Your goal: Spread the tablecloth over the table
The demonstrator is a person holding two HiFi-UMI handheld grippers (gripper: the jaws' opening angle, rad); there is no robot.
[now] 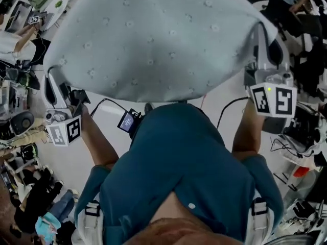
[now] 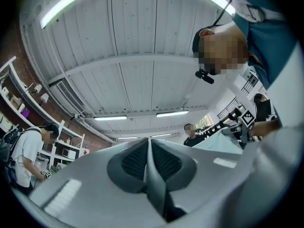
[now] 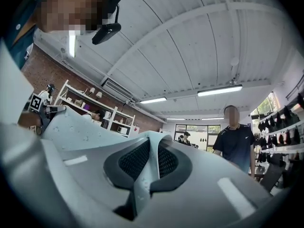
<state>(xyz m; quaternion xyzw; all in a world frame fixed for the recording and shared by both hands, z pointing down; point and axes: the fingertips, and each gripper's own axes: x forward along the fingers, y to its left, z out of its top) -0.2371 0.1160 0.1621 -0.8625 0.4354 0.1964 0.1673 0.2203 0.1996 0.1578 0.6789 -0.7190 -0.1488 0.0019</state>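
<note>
Thin pale-blue tablecloth (image 1: 153, 40) w/ tiny stitched flowers hangs domed btwn left gripper (image 1: 52, 80) & right gripper (image 1: 259, 37), each clamped on a bunched corner. Ribbed white ceiling (image 3: 190, 46), brick wall (image 3: 42, 70), shelves (image 3: 95, 106).

head view: steeply down | gripper views: close behind jaws, tilted up to ceiling (image 2: 142, 56) | shared: tablecloth (image 1: 153, 34)

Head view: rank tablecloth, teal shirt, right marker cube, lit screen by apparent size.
1. tablecloth and teal shirt: about alike in frame; the shirt sits nearer the camera, so not ranked.
2. right marker cube
3. lit screen
</note>
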